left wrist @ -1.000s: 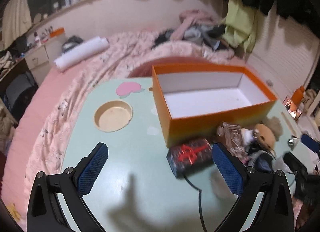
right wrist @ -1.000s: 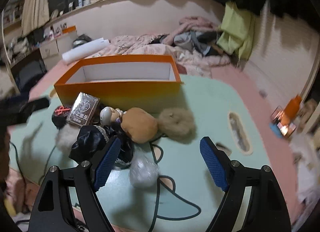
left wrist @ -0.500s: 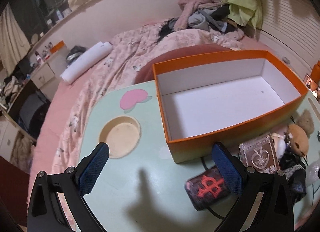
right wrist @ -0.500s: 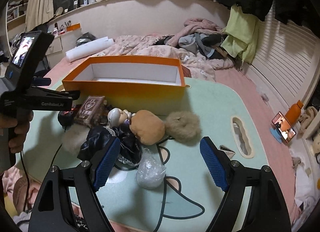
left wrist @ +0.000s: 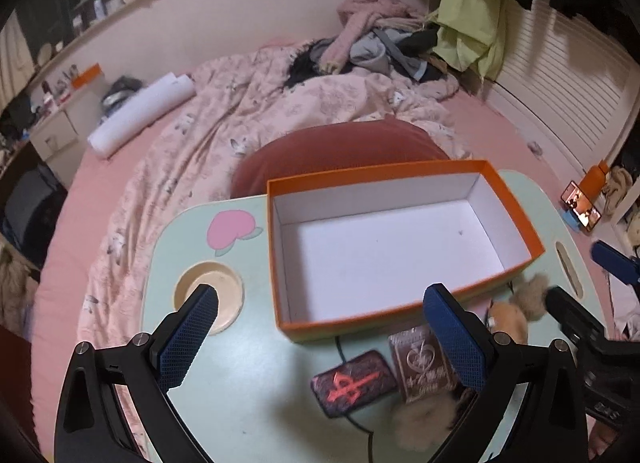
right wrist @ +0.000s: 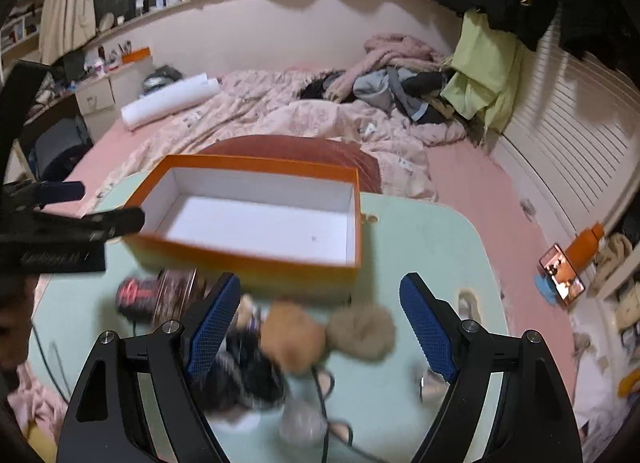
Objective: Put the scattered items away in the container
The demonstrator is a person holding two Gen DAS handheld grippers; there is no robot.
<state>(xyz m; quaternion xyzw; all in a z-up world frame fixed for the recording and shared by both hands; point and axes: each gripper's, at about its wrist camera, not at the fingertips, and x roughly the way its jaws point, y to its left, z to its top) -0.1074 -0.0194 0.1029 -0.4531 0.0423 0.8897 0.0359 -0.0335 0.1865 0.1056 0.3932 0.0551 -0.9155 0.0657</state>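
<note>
two sets of fingers (left wrist: 320, 337) (right wrist: 316, 327) spread, released, above clutter (right wrist: 280, 339) on the desk (left wrist: 240, 403); beyond them, the empty orange box (left wrist: 400, 247).

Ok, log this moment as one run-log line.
phase: pre-grasp | orange box: empty | items: loose on table | left gripper: open, holding nothing | right gripper: open, holding nothing

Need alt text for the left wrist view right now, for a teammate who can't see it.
An empty orange box sits on a pale green table, with the open left gripper above the near edge holding nothing. A black case, a card box and plush toys lie just outside the box; a bed lies behind.
</note>
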